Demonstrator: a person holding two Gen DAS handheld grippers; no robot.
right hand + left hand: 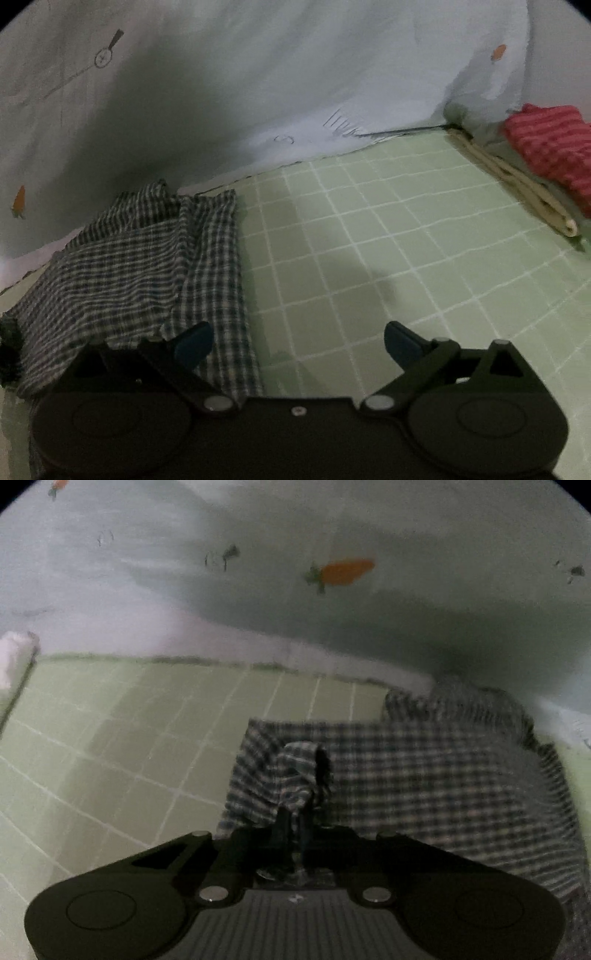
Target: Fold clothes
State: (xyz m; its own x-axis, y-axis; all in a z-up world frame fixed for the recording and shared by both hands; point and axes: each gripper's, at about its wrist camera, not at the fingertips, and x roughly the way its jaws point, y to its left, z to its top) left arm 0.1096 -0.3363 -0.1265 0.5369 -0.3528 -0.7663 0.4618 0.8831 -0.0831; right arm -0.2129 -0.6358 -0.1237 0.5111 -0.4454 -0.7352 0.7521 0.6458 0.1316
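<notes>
A dark-and-white checked garment (424, 775) lies partly folded on a green grid-patterned sheet (129, 738). My left gripper (301, 808) is shut on a bunched corner of it, and the fabric rises in a small peak between the fingers. In the right wrist view the same garment (140, 258) sits at the left, its right edge running under my left blue fingertip (194, 341). My right gripper (297, 341) stands wide open just above the sheet (369, 240), with no cloth pinched between its pads.
A pale backdrop sheet (258, 590) printed with carrots (347, 570) hangs behind. At the far right lie a red striped cloth (550, 147) and a folded beige cloth (517, 188). A white object (14, 657) sits at the left edge.
</notes>
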